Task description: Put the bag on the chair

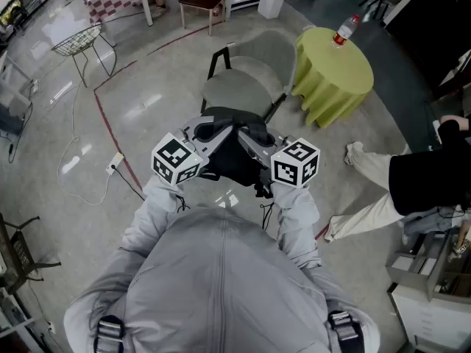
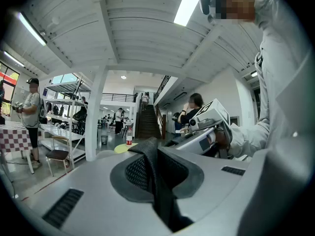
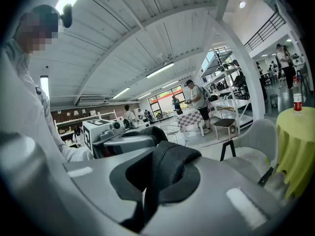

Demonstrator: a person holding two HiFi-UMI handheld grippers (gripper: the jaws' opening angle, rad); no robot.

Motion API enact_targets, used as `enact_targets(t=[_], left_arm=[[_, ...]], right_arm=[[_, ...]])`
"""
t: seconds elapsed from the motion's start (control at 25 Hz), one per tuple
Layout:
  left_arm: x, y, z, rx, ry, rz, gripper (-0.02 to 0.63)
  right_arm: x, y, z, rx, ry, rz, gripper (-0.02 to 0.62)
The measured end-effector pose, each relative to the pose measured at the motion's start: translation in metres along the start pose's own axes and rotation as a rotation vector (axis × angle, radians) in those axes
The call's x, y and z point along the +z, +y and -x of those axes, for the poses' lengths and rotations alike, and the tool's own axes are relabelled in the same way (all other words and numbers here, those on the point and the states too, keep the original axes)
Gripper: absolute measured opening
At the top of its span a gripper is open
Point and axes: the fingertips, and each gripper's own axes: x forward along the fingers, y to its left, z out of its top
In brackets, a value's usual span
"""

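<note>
The black bag (image 1: 237, 157) hangs between both grippers, in front of my chest and just short of the grey chair (image 1: 246, 76). My left gripper (image 1: 204, 135) is shut on one black mesh strap (image 2: 153, 178) of the bag. My right gripper (image 1: 259, 144) is shut on the other strap (image 3: 166, 173). The two grippers are held close together, tips toward each other. The chair's seat (image 3: 253, 154) shows low at the right of the right gripper view. The bag's body is mostly hidden under the grippers.
A round table with a yellow-green cloth (image 1: 335, 68) and a bottle (image 1: 346, 28) stands right of the chair. A person in light trousers (image 1: 383, 190) sits at the right. A wire-basket chair (image 1: 79, 41) and a floor cable (image 1: 88, 175) lie to the left.
</note>
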Motion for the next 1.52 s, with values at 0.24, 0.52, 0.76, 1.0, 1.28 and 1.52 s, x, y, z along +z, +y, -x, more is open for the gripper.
enact_targets(t=[0.24,0.52,0.76,1.0,1.28,1.52], left_arm=[[0.004,-0.004,-0.011,0.01,-0.009,0.015,0.028],[0.015,-0.006,-0.026,0.05,-0.029,0.028,0.028],[0.001,0.001,-0.034,0.078,-0.021,0.07,0.028],[-0.002,0.028,-0.046,0.045,-0.053,0.127,0.028],[0.021,0.086,-0.067,-0.016,-0.118,0.121,0.028],[0.027,0.15,-0.098,-0.052,-0.079,0.096,0.028]], right_arm=[[0.005,-0.012,0.008,0.009,-0.012,-0.004,0.009],[0.016,-0.024,0.019,0.036,-0.025,-0.001,0.009],[0.009,-0.04,0.015,0.037,-0.009,-0.02,0.008],[0.014,-0.063,0.0,0.062,0.007,-0.016,0.008],[0.055,-0.101,-0.034,0.068,-0.002,0.025,0.008],[0.083,-0.152,-0.074,0.024,-0.004,0.005,0.008]])
